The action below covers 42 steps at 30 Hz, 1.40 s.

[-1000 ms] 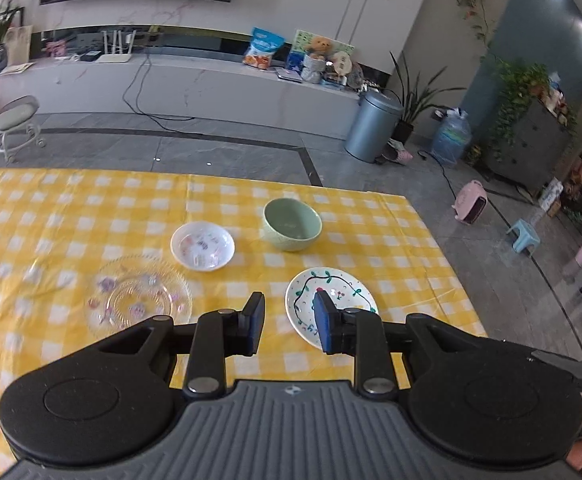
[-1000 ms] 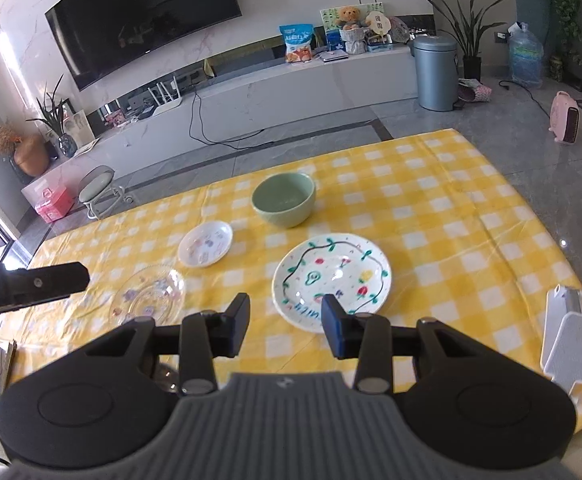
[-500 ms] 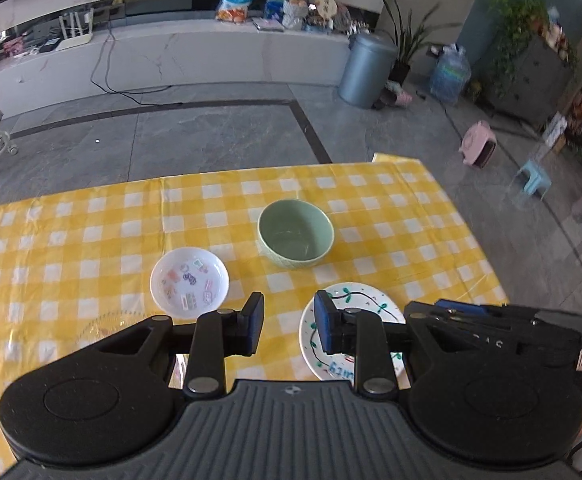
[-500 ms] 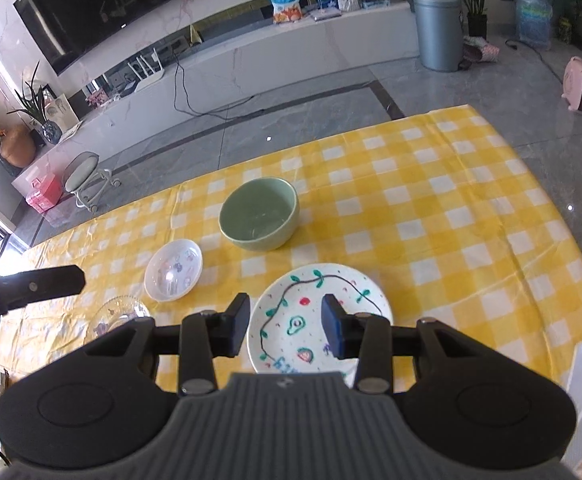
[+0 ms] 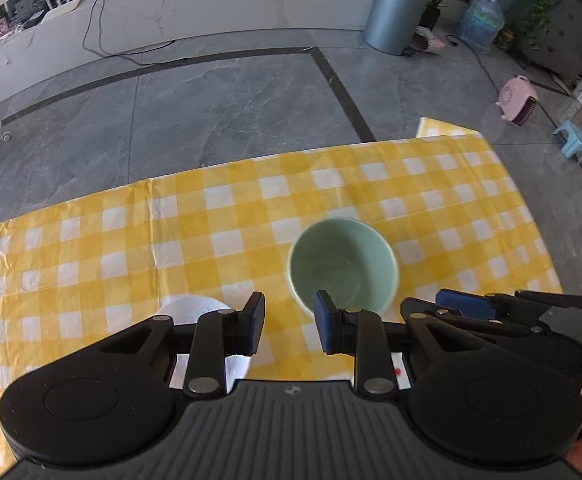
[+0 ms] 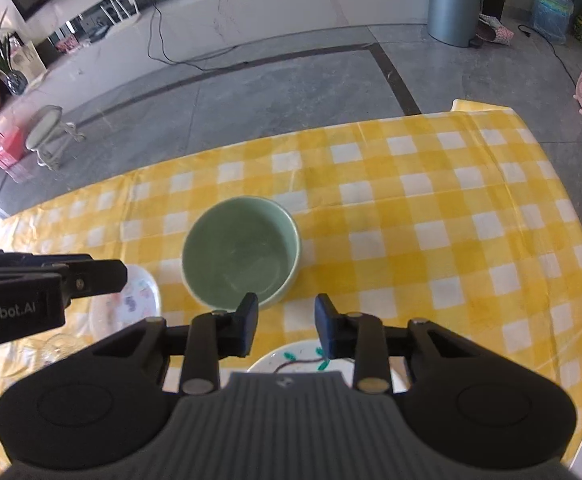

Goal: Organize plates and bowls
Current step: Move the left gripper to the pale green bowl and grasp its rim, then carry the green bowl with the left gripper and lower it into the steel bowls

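Nothing is stacked yet: the pale green ceramic bowl (image 6: 241, 253) sits alone on the yellow-checked table (image 6: 443, 208), white plates nearby. Both grippers (image 5: 287, 322) (image 6: 284, 326) hover, jaws parted and empty; the right's have just been closing.

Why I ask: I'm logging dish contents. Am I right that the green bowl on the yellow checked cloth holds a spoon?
Not quite. The green bowl does sit on the yellow checked cloth, but it is empty; the right wrist view looks straight into it.
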### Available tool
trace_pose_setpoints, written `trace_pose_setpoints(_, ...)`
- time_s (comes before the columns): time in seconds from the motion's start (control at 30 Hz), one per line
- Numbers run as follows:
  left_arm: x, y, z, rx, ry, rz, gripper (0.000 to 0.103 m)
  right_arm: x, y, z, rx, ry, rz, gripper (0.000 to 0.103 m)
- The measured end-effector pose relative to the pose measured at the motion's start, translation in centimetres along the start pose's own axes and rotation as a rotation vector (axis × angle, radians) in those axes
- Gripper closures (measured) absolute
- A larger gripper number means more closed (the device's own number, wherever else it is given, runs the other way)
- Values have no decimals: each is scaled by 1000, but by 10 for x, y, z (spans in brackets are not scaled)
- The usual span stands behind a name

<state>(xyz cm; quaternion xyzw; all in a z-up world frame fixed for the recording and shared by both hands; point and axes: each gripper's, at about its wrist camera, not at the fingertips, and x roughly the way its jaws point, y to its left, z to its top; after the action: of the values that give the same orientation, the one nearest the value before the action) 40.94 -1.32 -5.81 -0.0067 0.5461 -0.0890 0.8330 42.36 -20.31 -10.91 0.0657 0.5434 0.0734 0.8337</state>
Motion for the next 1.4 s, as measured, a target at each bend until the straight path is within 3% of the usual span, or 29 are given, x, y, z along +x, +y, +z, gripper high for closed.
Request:
trace_pose_setpoints(0.17, 32, 6, 10, -36, 21, -18, 72, 32, -2, 15, 28, 44, -17, 72)
trace_pose_setpoints(0.43, 71, 12, 11, -87, 82, -45, 73, 61, -6, 24, 73, 86, 7, 87)
trace_pose_setpoints(0.73, 81, 13, 10, -107, 98, -50, 95, 70, -9, 25, 98, 101, 10, 94)
trace_pose_setpoints(1.0, 60, 13, 5, -138, 86, -41, 96, 59, -2, 22, 101, 89, -3, 95)
trace_pose_setpoints(1.4, -30, 12, -31, -175, 49, 15, 96, -19, 32, -8, 57, 75, 40, 95)
